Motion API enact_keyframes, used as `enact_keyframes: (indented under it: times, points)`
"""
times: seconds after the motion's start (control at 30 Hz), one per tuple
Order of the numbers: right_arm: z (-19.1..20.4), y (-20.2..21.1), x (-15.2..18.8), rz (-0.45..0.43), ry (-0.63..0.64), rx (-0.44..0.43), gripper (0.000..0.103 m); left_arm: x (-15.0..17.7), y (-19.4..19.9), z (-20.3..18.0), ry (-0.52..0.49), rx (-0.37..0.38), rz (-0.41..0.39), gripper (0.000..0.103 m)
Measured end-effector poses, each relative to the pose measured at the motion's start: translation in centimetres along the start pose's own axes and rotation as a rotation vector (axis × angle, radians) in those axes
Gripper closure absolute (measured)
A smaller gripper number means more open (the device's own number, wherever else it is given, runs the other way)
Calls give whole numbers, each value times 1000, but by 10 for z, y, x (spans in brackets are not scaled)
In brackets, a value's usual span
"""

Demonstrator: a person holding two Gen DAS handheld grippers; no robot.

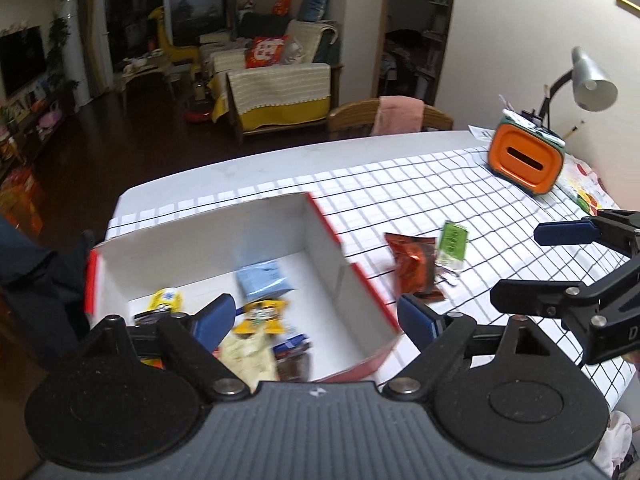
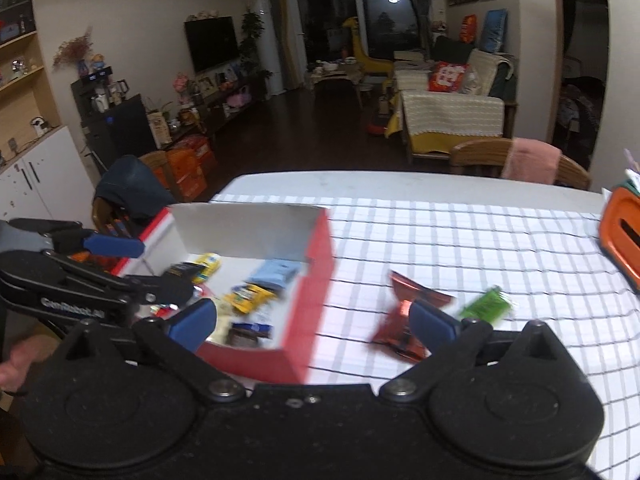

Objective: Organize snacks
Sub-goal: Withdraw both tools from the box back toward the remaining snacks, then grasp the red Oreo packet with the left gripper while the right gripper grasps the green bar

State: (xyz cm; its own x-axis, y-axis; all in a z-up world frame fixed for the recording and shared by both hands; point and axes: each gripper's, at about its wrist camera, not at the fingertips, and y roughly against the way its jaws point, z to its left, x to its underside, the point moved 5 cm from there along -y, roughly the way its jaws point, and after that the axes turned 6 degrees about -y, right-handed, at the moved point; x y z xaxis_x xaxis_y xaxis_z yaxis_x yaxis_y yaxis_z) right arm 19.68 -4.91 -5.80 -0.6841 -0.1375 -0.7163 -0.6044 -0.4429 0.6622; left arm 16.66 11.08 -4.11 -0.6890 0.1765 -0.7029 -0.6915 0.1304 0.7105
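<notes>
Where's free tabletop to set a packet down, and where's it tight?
Free: checked cloth between the red box and orange case, beyond the red packet and green packet. Crowded: the box floor, littered with snacks, and the strip around those two packets.

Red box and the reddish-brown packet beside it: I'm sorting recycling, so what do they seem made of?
The red box looks like matte cardboard: thin flat walls, white inside, crisp folded corners. The reddish-brown packet seems to be glossy foil or plastic film, with crinkles and bright glints, though blur leaves that open.
</notes>
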Motion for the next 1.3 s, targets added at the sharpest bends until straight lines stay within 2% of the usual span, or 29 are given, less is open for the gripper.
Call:
enact_keyframes:
  times: [0.3,0.43,0.73,1.03,1.3]
  points:
    - [-82,-4,4,37,-31,96,0,-16,-41,-68,-43,11,40,13]
    - [-114,-13,3,60,-34,108,1,-22,-62,-95,-53,11,63,13]
    - [-172,-57,-3,112,-75,181,1,-37,-118,-140,-85,-43,115,13]
    - [-203,-122,-5,189,-172,258,5,-40,-175,-144,-54,-100,225,13]
    - [-213,-175,-2,248,-229,318,8,-36,-204,-132,-5,-109,314,13]
